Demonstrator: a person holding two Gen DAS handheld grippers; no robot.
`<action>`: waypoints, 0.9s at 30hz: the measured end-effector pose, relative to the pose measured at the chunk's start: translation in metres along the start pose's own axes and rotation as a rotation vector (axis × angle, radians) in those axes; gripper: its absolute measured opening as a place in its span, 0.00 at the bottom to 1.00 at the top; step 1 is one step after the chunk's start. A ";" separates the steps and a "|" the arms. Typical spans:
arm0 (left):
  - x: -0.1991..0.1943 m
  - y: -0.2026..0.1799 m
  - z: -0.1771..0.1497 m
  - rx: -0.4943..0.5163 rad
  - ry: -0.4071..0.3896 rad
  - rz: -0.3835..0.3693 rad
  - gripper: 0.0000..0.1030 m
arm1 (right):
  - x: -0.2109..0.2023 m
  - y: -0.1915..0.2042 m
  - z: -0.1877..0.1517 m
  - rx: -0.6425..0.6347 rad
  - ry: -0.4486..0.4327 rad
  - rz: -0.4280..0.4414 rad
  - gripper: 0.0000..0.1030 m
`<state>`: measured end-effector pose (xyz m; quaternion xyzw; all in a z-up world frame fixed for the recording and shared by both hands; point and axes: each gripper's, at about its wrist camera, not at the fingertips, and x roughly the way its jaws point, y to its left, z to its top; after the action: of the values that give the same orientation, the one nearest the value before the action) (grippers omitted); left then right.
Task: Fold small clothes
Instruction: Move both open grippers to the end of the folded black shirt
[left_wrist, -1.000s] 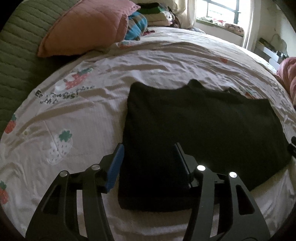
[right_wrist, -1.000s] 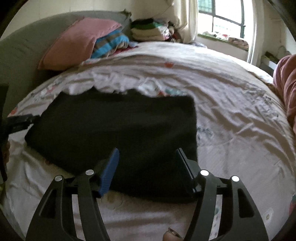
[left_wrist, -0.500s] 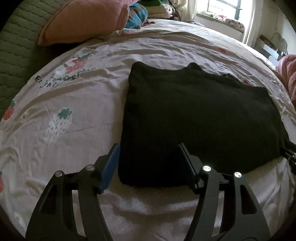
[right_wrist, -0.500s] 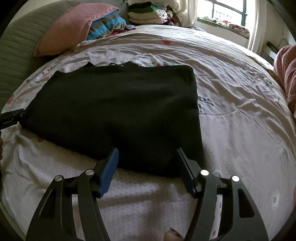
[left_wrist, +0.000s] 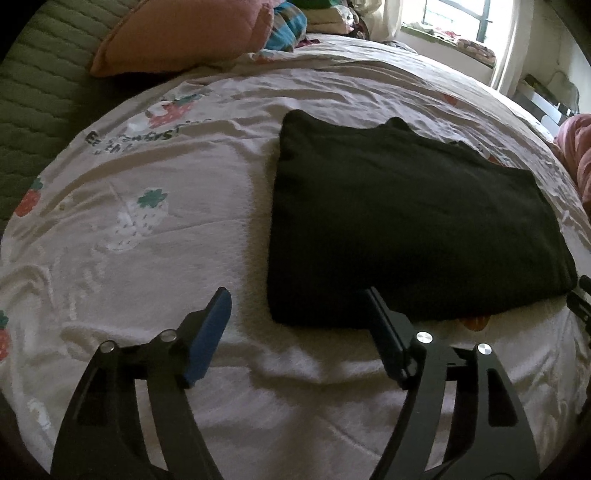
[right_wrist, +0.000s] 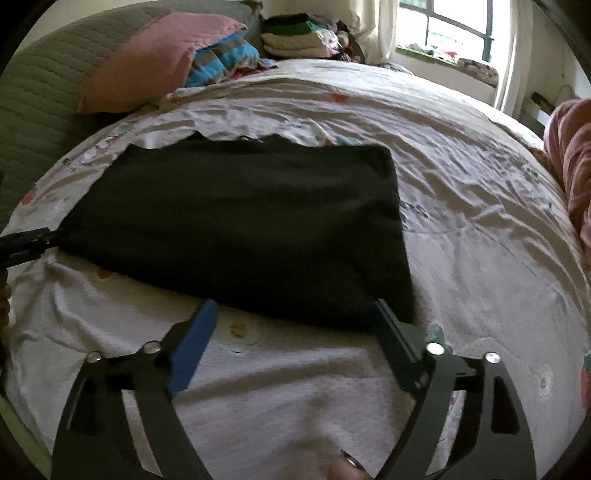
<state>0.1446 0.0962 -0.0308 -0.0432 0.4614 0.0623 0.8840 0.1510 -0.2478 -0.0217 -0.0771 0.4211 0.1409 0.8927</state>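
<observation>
**Dark garment flat on the bed, both grippers wide**

Rumpled strawberry-print sheet (left_wrist: 155, 240) fills the bed. Folded dark garment (left_wrist: 406, 229) lies flat mid-bed, its weave lost in shadow. Left gripper (left_wrist: 295, 306) and right gripper (right_wrist: 291, 314) have just been opening, hovering at its near edge, pads clear.
</observation>
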 end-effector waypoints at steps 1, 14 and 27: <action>-0.001 0.001 0.000 -0.001 -0.002 0.001 0.67 | -0.003 0.005 0.001 -0.015 -0.010 -0.004 0.90; -0.022 0.024 0.000 -0.057 -0.048 0.017 0.91 | -0.020 0.070 0.017 -0.148 -0.078 0.048 0.93; -0.029 0.060 0.004 -0.129 -0.074 0.051 0.91 | -0.007 0.142 0.025 -0.279 -0.097 0.111 0.93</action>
<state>0.1221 0.1544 -0.0059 -0.0857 0.4242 0.1161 0.8940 0.1199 -0.1080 -0.0033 -0.1701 0.3573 0.2510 0.8834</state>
